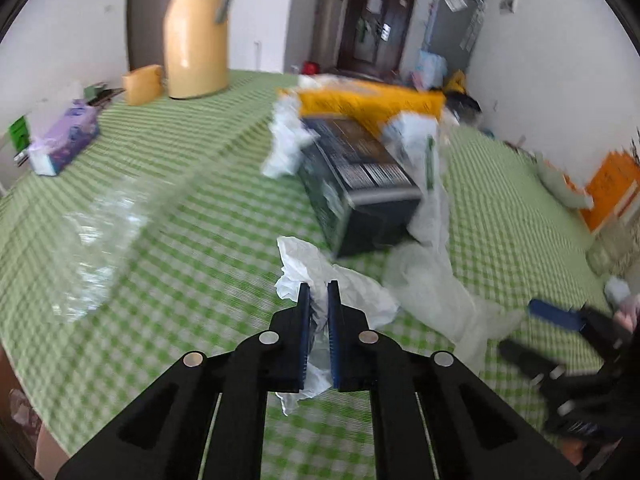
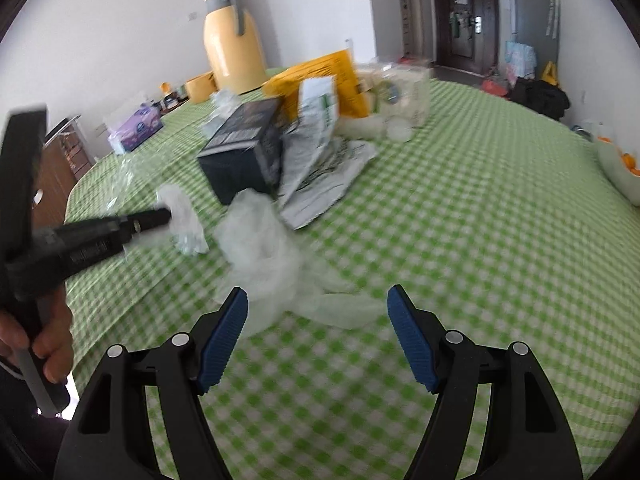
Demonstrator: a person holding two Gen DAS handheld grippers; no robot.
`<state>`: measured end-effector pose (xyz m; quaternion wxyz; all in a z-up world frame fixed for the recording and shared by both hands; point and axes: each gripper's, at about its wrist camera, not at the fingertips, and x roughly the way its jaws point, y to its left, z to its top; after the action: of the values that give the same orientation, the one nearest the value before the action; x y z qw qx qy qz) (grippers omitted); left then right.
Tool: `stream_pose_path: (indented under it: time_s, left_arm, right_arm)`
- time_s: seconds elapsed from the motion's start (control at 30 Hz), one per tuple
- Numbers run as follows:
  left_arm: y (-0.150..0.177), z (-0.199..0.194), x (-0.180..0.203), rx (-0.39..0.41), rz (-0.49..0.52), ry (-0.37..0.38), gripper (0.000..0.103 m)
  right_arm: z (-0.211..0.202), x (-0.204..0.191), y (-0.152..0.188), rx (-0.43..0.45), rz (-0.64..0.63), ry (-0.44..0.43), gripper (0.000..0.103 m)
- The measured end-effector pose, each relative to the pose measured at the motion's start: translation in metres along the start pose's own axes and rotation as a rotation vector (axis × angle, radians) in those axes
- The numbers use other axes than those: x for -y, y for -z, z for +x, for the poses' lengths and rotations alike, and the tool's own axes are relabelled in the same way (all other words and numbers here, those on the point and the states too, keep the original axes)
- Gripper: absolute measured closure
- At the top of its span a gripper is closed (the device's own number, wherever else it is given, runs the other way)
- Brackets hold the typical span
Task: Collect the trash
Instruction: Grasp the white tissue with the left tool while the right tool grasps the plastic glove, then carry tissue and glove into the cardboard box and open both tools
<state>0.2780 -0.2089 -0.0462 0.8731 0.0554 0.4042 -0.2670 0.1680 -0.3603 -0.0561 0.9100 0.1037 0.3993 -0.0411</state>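
Note:
My left gripper (image 1: 319, 292) is shut on a crumpled white tissue (image 1: 352, 292), pinched between its blue pads just above the green checked tablecloth (image 1: 192, 168). Seen in the right wrist view, the left gripper (image 2: 162, 214) holds that tissue (image 2: 186, 222) at its tip. My right gripper (image 2: 318, 298) stands open, its fingers on either side of the near end of a translucent plastic bag (image 2: 264, 256). Nothing is between its pads. Behind lie a dark box (image 2: 244, 148), a printed white bag (image 2: 320, 160) and a yellow envelope (image 2: 320, 76). The right gripper (image 1: 528, 334) shows blurred at the far right of the left wrist view.
A yellow thermos jug (image 2: 234, 44) and a purple tissue pack (image 2: 136, 128) stand at the table's back left. Clear plastic wrap (image 1: 100, 240) lies to the left. A bowl of oranges (image 2: 620, 168) sits at the right edge. A person's hand (image 2: 48, 344) grips the left tool.

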Motion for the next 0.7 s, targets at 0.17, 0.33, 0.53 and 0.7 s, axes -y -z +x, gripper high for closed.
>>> stream_pose_path:
  time_s: [0.17, 0.33, 0.53, 0.7]
  left_arm:
    - [-0.010, -0.028, -0.024, 0.059, -0.067, -0.021, 0.097]
    - [-0.012, -0.054, -0.038, 0.107, -0.073, -0.034, 0.097]
    - [-0.002, -0.074, -0.067, 0.131, -0.128, -0.058, 0.097]
    - [0.013, -0.097, -0.107, 0.164, -0.216, -0.087, 0.097]
  right_arm:
    - [0.028, -0.025, -0.007, -0.049, -0.055, 0.013, 0.033]
    - [0.034, -0.036, -0.011, -0.044, -0.070, 0.060, 0.077]
    - [-0.011, -0.026, -0.012, 0.048, -0.032, 0.051, 0.097]
    - [-0.041, -0.047, -0.028, 0.112, -0.074, 0.036, 0.098]
